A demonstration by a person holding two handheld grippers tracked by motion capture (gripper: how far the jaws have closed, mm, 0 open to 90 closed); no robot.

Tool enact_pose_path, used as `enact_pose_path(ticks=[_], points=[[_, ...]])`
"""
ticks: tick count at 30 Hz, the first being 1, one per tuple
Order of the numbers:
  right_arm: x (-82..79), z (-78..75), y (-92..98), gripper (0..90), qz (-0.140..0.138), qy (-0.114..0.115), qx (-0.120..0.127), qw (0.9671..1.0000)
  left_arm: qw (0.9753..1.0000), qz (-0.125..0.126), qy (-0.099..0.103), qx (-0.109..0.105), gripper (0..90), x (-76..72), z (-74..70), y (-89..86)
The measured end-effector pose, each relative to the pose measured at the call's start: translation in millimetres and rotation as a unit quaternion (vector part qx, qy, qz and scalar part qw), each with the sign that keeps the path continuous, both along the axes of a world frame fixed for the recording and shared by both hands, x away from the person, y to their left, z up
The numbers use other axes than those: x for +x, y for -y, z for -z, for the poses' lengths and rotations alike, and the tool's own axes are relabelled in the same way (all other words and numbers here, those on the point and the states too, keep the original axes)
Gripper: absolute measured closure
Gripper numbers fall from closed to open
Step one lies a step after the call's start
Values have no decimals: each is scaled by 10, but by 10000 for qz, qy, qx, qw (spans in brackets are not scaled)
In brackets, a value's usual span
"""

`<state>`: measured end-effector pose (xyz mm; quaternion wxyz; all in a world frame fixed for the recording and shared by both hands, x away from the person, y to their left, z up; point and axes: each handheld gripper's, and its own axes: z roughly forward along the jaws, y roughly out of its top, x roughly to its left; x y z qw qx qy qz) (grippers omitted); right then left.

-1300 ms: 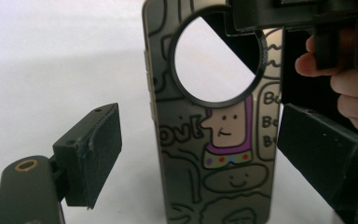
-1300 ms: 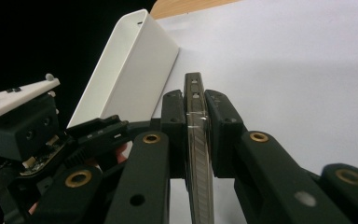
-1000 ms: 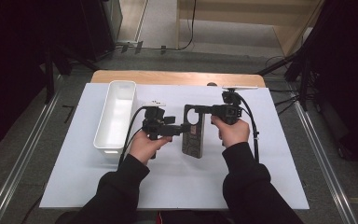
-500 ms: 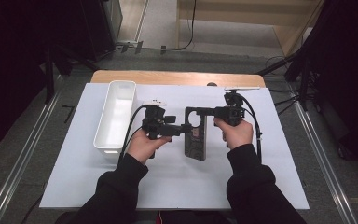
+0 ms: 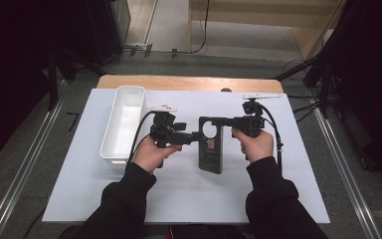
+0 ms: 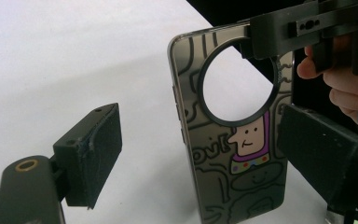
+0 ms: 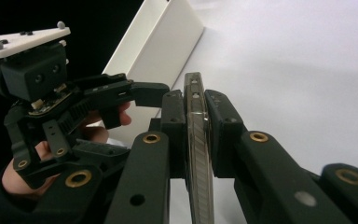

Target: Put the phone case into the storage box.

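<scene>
right gripper (image 7: 196, 135) has the phone case (image 5: 210, 144) clamped edge-up mid-sheet, left gripper (image 6: 200, 154) gapes around it, empty, the white bin (image 5: 123, 122) at the left edge awaits.

A long white bin (image 5: 123, 124) lies on the white sheet (image 5: 79, 184) that covers the wooden table (image 5: 179, 82).

I work in a lab-like recording space: a white-covered table (image 5: 189, 199) between metal floor rails (image 5: 25, 164), with dark stands (image 5: 323, 84) and cables (image 5: 206, 25) around.
</scene>
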<state>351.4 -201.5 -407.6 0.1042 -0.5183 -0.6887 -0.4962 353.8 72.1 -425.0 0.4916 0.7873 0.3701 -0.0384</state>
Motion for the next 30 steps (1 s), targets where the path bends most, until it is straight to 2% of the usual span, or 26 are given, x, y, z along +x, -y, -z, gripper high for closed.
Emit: enact_pose_path(ticks=[2,15,25,27,30], points=[[-16,9,-5,771,-41,27,44,10000,10000,51,27,11,179,2,-4,2],[-56,101,25,771,-283,166,201,9993,9998,204,9,-5,178,8,-12,-2],[-77,115,21,770,-381,281,314,9984,9997,189,-137,-39,180,47,21,5],[-81,110,13,771,-399,306,342,9982,9997,176,-156,-14,214,59,26,1],[-87,105,-5,771,-418,325,353,9980,9998,123,-154,4,214,71,32,5]])
